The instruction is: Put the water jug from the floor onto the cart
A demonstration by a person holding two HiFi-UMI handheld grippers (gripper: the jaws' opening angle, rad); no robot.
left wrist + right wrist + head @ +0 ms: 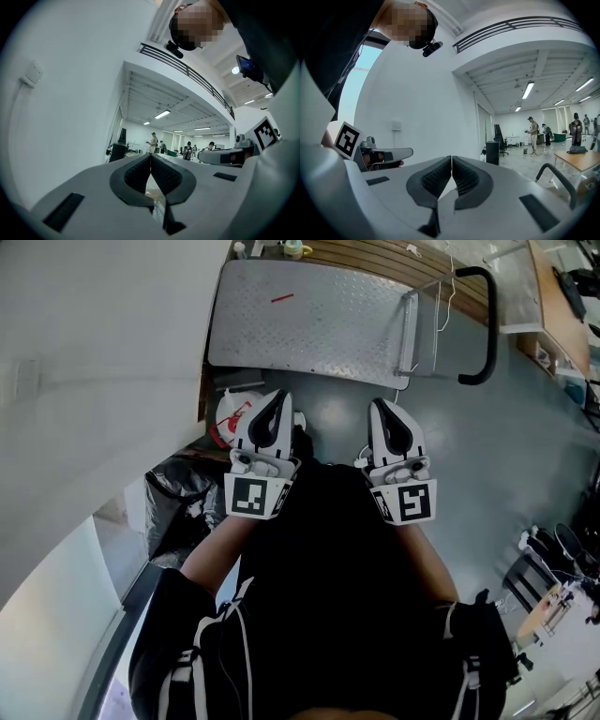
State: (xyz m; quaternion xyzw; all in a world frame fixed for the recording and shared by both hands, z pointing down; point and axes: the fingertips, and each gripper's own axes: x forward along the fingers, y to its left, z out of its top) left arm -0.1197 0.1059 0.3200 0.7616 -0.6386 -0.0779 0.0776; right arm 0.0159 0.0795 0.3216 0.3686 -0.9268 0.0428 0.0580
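The cart [309, 320] is a flat platform of grey ribbed metal on the floor ahead of me, its black handle [488, 324] at the right end. No water jug shows in any view. My left gripper [278, 397] and right gripper [379, 406] are held side by side just short of the cart's near edge, pointing level. Both are shut with nothing between the pads. In the left gripper view the left gripper [150, 156] has its pads touching. The right gripper view shows the right gripper [451, 157] closed the same way, with the cart's handle [555, 174] at the right.
A white wall [103, 352] stands close on my left. At its foot lie a white and red plastic bag [230, 416] and a black rubbish bag [178, 498]. A wooden table [581, 159] stands to the right. Several people [533, 133] are far off in the hall.
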